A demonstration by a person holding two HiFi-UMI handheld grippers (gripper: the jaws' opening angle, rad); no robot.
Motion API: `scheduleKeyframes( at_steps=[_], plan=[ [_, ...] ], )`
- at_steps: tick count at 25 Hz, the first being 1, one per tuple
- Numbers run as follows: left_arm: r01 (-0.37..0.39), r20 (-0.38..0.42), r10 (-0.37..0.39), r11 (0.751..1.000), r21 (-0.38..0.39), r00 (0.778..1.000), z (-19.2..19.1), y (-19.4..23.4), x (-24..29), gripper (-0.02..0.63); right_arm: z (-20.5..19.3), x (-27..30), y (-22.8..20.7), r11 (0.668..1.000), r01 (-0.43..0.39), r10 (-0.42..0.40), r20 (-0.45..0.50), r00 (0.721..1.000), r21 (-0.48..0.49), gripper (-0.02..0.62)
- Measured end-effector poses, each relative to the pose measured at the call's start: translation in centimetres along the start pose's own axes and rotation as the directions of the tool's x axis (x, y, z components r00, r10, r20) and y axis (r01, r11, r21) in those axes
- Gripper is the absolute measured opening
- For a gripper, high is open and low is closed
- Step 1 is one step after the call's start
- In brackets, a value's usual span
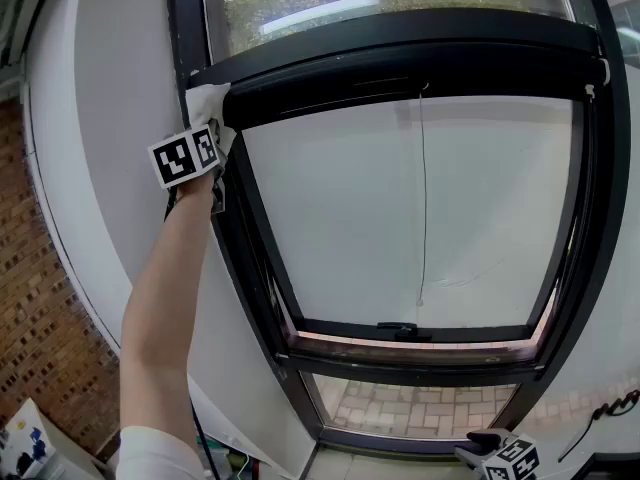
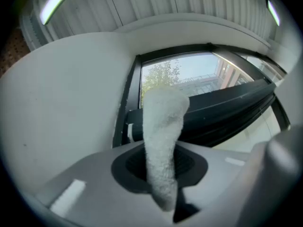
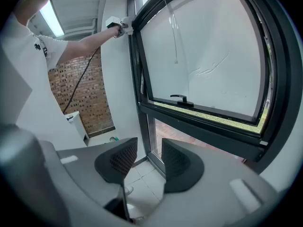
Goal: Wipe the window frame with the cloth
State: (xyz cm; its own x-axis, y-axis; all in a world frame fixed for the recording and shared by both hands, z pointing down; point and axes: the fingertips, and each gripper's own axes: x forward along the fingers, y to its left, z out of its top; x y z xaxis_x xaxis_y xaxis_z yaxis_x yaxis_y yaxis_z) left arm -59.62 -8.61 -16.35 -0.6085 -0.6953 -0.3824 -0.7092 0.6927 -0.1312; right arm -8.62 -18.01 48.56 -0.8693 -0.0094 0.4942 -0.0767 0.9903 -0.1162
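A white cloth (image 1: 208, 104) is pressed against the upper left corner of the black window frame (image 1: 400, 53). My left gripper (image 1: 205, 133) is raised on an outstretched arm and is shut on the cloth (image 2: 162, 141), which stands up between its jaws toward the frame (image 2: 222, 110). In the right gripper view the same cloth (image 3: 126, 24) shows small at that corner of the frame (image 3: 208, 122). My right gripper (image 3: 144, 157) hangs low near the floor, open with nothing between its jaws; its marker cube (image 1: 510, 460) shows at the bottom right of the head view.
The tilted sash has a black handle (image 1: 398, 330) on its lower rail and a thin cord (image 1: 423, 198) down the pane. A brick wall (image 1: 40, 298) stands at the left. A white cabinet (image 3: 75, 124) stands on the tiled floor.
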Motion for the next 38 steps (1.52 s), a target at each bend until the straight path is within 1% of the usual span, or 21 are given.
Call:
scheduleKeyframes(
  at_steps=[5,8,13,17,22,26,35,38],
  plan=[
    [0.073,-0.001,-0.073,0.997,-0.024,0.997,0.3,-4.1,1.1,0.094,-0.2,0.1,-0.6,1.000,0.018,-0.018,0.003,1.000,0.004,0.163],
    [0.134,0.016,-0.133,0.991,-0.023,0.991,0.7,-7.9,1.0,0.095,-1.2,-0.3,-1.7,0.999,0.043,-0.043,0.004,0.999,0.020,0.163],
    [0.224,0.052,-0.224,0.975,-0.007,0.973,2.5,-15.3,0.4,0.094,-2.3,-1.8,-2.8,0.997,0.070,-0.070,0.004,0.998,0.025,0.163],
    [0.281,0.061,-0.280,0.960,0.001,0.958,3.4,-20.6,-0.1,0.094,-3.4,-3.8,-3.9,0.995,0.094,-0.094,0.012,0.995,0.040,0.163],
    [0.334,0.069,-0.335,0.942,0.019,0.940,4.8,-26.7,-0.7,0.095,-4.8,-5.5,-5.2,0.992,0.108,-0.109,0.025,0.994,0.066,0.163],
    [0.374,0.076,-0.374,0.927,0.014,0.924,5.6,-31.5,-1.1,0.094,-5.7,-7.0,-6.1,0.990,0.112,-0.116,0.036,0.993,0.085,0.163],
    [0.491,0.109,-0.490,0.871,0.020,0.865,7.7,-42.9,-3.3,0.095,-8.0,-11.1,-8.2,0.982,0.148,-0.154,0.045,0.987,0.117,0.163],
    [0.530,0.118,-0.529,0.848,0.024,0.841,8.5,-47.1,-3.8,0.094,-9.1,-12.2,-8.7,0.976,0.165,-0.175,0.057,0.983,0.143,0.163]
  ],
)
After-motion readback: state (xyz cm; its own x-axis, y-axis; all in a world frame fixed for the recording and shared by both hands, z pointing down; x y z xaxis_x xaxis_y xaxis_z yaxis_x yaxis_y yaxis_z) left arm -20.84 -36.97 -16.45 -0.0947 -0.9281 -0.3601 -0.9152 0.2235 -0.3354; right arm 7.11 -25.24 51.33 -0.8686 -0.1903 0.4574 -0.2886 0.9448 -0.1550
